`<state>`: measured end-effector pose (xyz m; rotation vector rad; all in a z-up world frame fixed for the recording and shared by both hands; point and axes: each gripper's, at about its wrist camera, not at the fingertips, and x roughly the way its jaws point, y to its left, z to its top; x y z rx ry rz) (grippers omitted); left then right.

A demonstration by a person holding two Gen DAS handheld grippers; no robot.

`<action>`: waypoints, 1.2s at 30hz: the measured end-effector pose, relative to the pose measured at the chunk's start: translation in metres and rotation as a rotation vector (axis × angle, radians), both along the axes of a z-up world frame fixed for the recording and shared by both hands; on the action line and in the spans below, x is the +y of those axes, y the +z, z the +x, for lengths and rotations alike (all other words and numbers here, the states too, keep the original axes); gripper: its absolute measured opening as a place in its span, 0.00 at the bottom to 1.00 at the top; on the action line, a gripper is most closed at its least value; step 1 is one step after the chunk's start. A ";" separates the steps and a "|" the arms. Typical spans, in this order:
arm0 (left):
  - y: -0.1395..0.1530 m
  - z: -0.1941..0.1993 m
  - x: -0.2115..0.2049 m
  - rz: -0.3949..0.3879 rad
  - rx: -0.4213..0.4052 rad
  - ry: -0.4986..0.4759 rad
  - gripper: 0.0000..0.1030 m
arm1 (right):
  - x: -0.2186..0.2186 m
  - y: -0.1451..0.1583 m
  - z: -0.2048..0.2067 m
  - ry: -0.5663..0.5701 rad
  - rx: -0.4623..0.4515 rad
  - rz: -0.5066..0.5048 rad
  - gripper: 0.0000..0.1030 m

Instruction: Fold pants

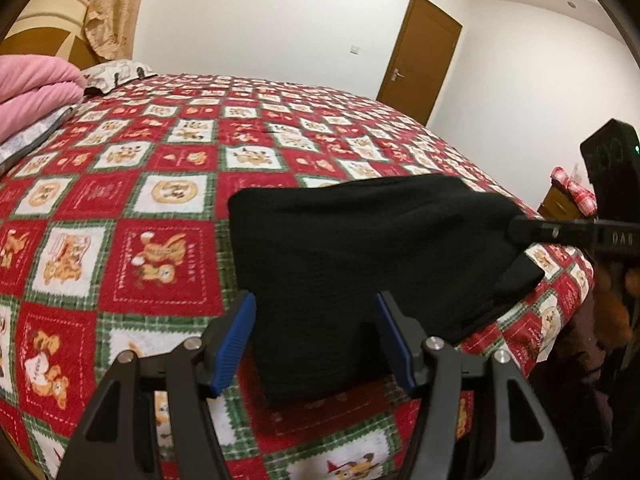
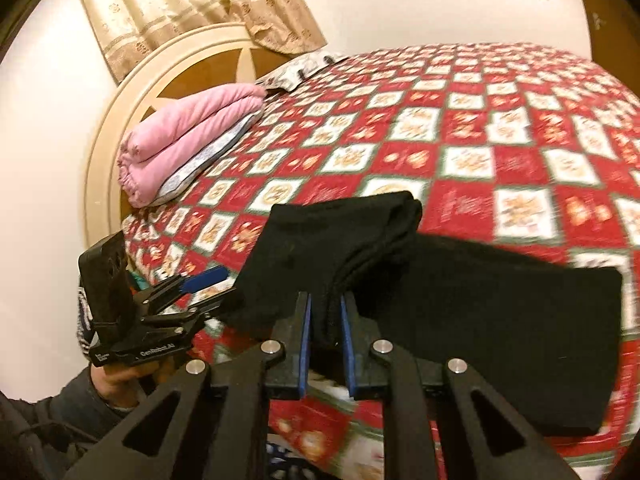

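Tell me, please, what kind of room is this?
Most likely a bedroom: a bed with a checked red cover, a headboard behind it, a folded pink quilt, and a wooden door.

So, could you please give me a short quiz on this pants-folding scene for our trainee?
1. True or false: the left gripper is clamped shut on the pants.
2. What colour is the folded quilt by the headboard? A blue, B pink, C green.
3. Fill in: the right gripper pinches the black ___.
Key: 1 false, it is open; 2 B; 3 pants.
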<state>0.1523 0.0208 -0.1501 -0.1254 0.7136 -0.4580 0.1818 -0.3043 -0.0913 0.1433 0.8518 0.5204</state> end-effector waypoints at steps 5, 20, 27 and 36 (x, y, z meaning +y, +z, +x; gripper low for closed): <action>0.003 0.001 -0.014 0.016 -0.010 -0.034 0.62 | -0.045 0.005 -0.005 -0.074 -0.009 -0.047 0.13; 0.004 0.006 -0.061 0.093 -0.020 -0.123 0.62 | -0.143 -0.005 -0.029 -0.252 0.001 -0.068 0.13; 0.006 0.005 -0.084 0.125 -0.021 -0.162 0.62 | -0.164 -0.036 -0.029 -0.294 0.062 -0.056 0.13; 0.006 0.002 -0.110 0.179 -0.024 -0.216 0.62 | -0.171 -0.055 -0.034 -0.223 0.130 -0.021 0.15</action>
